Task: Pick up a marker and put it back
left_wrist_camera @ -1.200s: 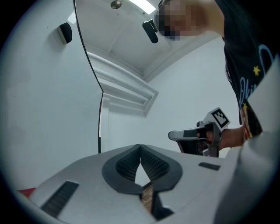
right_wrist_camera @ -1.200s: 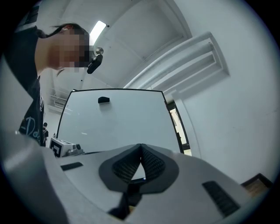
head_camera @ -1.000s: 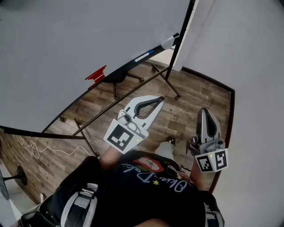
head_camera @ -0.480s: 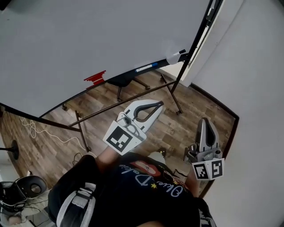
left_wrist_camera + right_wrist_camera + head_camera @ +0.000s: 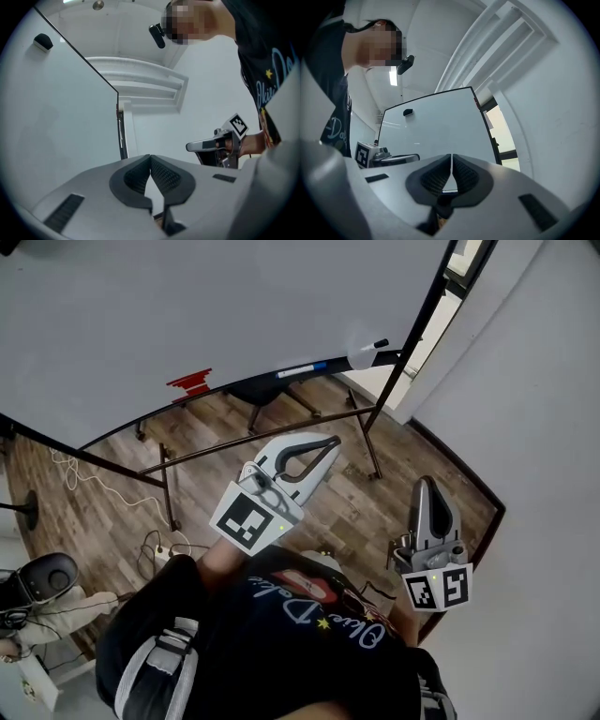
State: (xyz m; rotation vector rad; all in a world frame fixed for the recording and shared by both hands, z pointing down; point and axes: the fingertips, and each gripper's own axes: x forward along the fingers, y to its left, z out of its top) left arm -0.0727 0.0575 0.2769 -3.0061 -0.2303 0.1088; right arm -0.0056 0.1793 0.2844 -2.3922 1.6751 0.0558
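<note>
Three cameras — one on the head, one riding on each gripper

The head view looks steeply down past the person's dark shirt (image 5: 281, 643) to the wooden floor (image 5: 375, 502). The whiteboard (image 5: 187, 315) fills its top, and the left gripper (image 5: 330, 442) and right gripper (image 5: 425, 484) sit close below the lens. The left gripper view sits just behind its own jaws and looks along them, with the whiteboard's edge at its left and the right gripper and shirt at its right. The right gripper view, equally close behind its jaws, faces the whiteboard with the left gripper at its left. All three views share the whiteboard — and each gripper view catches the other gripper.
</note>
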